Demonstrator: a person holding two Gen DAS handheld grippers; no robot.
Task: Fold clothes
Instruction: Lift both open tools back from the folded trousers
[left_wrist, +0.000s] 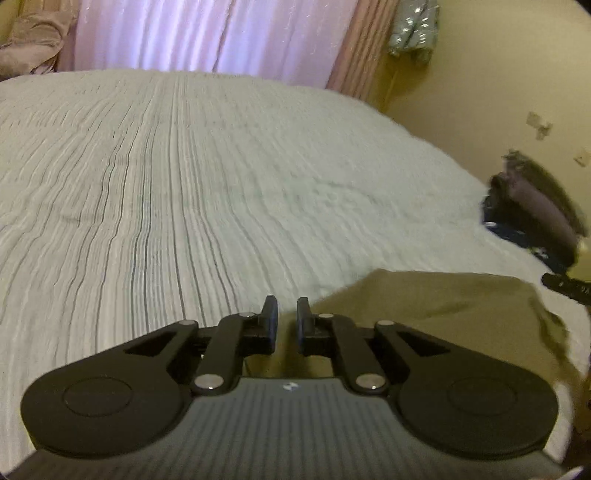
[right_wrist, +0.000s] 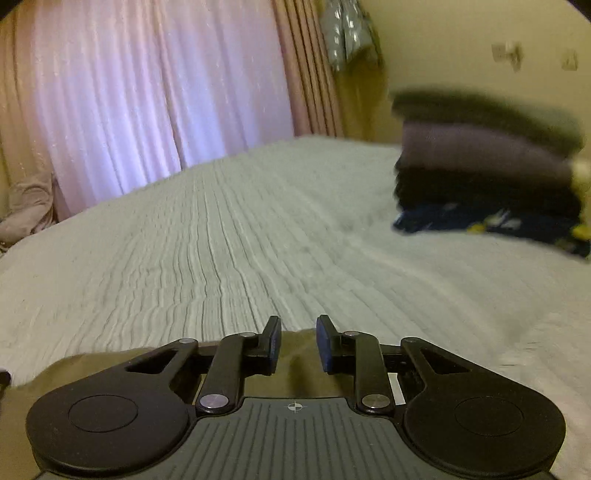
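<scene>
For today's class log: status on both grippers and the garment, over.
Left gripper shut on olive garment. Right gripper over same garment, grip unclear. Folded stack off to right, nothing blocking.

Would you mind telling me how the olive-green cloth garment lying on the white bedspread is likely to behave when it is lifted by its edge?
The olive-green cloth garment will probably be floppy: it lies flat with soft creases on the white ribbed bedspread. It looks thin, so likely light. Its right edge already ripples, so unheld parts should sag and drape.
</scene>
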